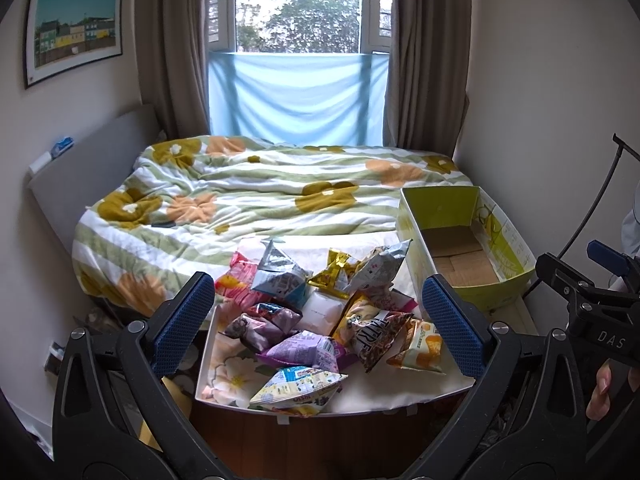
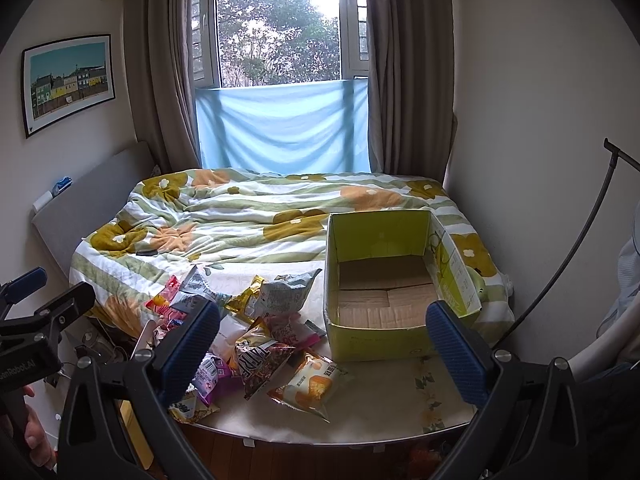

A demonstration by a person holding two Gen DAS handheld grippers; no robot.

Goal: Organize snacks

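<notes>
- Left gripper (image 1: 318, 322): spread wide, holding nothing, above the snack packets (image 1: 320, 312).
- Right gripper (image 2: 323, 344): likewise wide, empty.
- Packets heaped at the bed's (image 2: 248, 216) near edge; green cardboard box (image 2: 384, 336) just beside, toward the right corner.

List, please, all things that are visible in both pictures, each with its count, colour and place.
snack packets: more than ten, mixed colours, piled on the near end of the bed
box: one, yellow-green, brown cardboard floor, open and empty, on the bed right of the pile
duvet: one, white and green stripes with ochre and orange flowers, covering the bed
headboard: one, grey, at the left wall
picture: one, black frame, on the left wall
curtains: two, brown, beside the window
cloth: one, light blue, across the lower window
left claw: one, black with blue pads, open, above the pile
right claw: one, black with blue pads, open, facing the box
</notes>
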